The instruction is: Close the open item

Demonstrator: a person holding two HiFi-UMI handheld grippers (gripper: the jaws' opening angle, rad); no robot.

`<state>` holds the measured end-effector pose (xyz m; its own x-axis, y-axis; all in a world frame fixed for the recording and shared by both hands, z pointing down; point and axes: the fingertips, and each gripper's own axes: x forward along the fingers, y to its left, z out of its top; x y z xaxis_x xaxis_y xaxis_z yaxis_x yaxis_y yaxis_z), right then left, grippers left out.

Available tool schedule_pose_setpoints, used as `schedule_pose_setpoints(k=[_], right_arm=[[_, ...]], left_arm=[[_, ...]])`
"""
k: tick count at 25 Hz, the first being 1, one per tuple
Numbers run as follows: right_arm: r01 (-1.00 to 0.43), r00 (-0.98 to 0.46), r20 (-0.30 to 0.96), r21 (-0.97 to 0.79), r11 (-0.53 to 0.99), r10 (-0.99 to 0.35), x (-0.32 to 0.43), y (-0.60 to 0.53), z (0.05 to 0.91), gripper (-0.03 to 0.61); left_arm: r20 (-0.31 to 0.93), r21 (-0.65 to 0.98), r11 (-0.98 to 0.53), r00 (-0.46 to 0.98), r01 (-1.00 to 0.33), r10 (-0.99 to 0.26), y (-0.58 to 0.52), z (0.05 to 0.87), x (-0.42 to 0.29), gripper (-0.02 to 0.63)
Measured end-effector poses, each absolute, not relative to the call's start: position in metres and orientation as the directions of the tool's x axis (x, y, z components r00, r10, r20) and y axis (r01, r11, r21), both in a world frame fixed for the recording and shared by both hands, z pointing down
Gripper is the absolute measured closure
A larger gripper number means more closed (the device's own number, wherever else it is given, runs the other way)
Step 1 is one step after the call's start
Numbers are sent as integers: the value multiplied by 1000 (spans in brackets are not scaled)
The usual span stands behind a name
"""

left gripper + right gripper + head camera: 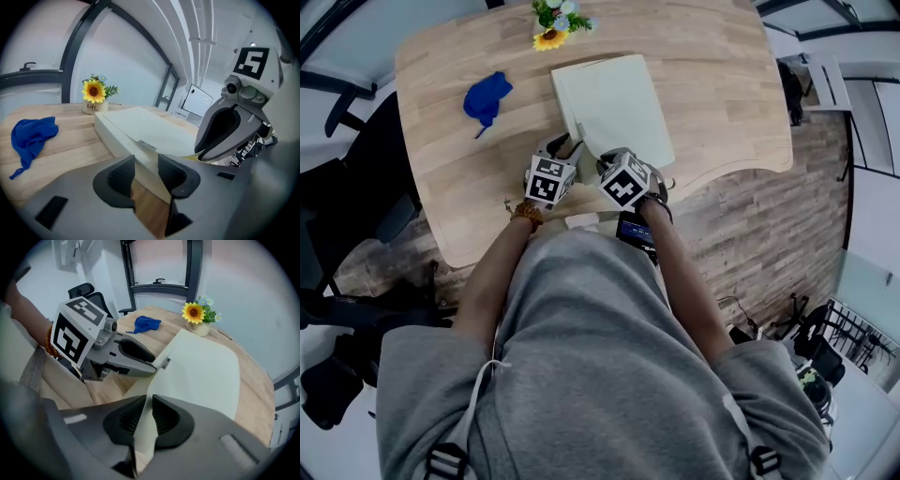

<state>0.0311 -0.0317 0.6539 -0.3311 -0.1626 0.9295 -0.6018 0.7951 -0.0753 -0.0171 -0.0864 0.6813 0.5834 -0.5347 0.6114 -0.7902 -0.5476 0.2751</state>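
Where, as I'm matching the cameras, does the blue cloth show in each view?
Head view: blue cloth upper left.
Left gripper view: blue cloth far left.
Right gripper view: blue cloth top centre.
Shared landmark: sunflower pot, right of the cloth in every view.

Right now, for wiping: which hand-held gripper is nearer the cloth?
Left. The left hand-held gripper: at the box, toward the blue cloth; the right hand-held gripper: beyond it.

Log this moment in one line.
left gripper: gripping box corner | right gripper: pinching flap | box: flap raised, not closed | phase: closing
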Motion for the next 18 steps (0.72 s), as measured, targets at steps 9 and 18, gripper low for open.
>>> schedule_pose_setpoints(k=[9, 18], right_arm=[[-596, -345, 928, -102, 796, -139, 20, -37, 657, 532], [-580, -350, 930, -122, 805, -110, 12, -37, 660, 528]], left_arm=[[601, 289, -543, 591, -789, -538, -87, 682, -18, 465], [588, 354, -517, 615, -780, -525, -88, 680, -23, 456]])
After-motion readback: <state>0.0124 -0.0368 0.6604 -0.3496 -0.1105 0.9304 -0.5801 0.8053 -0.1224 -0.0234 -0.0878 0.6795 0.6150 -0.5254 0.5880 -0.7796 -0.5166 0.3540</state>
